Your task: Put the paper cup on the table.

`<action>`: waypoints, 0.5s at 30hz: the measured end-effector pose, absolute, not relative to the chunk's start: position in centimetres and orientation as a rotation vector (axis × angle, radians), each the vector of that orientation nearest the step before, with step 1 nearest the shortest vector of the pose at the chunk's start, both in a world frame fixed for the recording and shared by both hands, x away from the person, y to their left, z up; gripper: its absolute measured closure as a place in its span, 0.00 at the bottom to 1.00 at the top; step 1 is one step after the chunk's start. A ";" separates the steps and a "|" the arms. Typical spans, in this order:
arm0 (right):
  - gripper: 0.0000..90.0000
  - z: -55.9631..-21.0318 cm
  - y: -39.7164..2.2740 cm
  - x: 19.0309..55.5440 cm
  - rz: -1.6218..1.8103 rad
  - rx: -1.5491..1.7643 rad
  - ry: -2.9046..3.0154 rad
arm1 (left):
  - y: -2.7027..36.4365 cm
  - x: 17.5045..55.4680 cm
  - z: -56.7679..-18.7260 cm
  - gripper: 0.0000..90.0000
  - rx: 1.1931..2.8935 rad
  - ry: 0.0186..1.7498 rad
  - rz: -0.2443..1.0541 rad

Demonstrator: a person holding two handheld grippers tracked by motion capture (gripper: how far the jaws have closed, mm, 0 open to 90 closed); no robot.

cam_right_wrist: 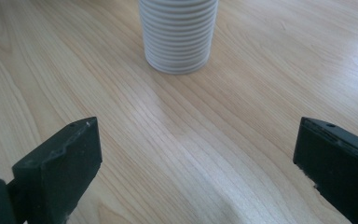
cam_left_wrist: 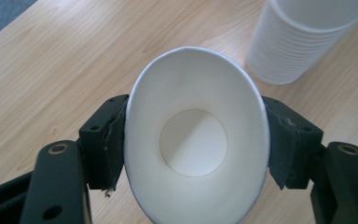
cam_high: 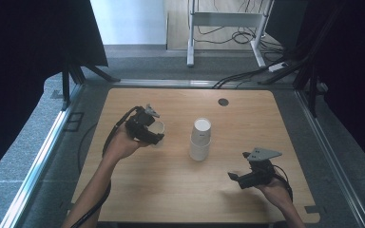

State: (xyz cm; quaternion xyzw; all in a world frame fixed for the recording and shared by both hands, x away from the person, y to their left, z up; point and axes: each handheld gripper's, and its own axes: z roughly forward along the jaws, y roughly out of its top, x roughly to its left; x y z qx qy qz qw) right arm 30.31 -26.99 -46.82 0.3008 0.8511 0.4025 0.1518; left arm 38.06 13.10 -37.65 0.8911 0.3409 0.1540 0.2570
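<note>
A single white paper cup (cam_left_wrist: 196, 140) sits squeezed into an oval between the jaws of my left gripper (cam_left_wrist: 196, 144), which is shut on it; its mouth faces the camera. In the high view that left gripper (cam_high: 148, 132) holds the paper cup (cam_high: 159, 128) over the left half of the wooden table (cam_high: 171, 190). A stack of white paper cups (cam_high: 200, 138) stands upside down at the table's middle, also the stack (cam_left_wrist: 303, 37) and the stack (cam_right_wrist: 178, 32) in the gripper views. My right gripper (cam_high: 241, 179) hovers near the front right, open with nothing between its jaws (cam_right_wrist: 196, 163).
A round dark cable hole (cam_high: 223, 101) sits near the table's far edge. Black curtains flank both sides. A white desk frame (cam_high: 228, 28) and cables lie on the floor beyond the table.
</note>
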 end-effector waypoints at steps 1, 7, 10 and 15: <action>0.02 -46.9 -27.0 30.3 1.147 0.864 2.441 | 13.2 38.2 -37.8 0.34 2.416 0.934 0.418; 0.03 -47.3 -27.1 30.4 1.128 0.887 2.442 | 13.7 38.9 -39.0 0.33 2.424 0.986 0.438; 0.03 -47.4 -27.2 30.4 1.127 0.898 2.439 | 13.9 39.3 -39.6 0.33 2.423 1.014 0.456; 0.04 -47.6 -27.3 30.5 1.121 0.911 2.438 | 14.2 39.9 -40.7 0.32 2.414 1.065 0.464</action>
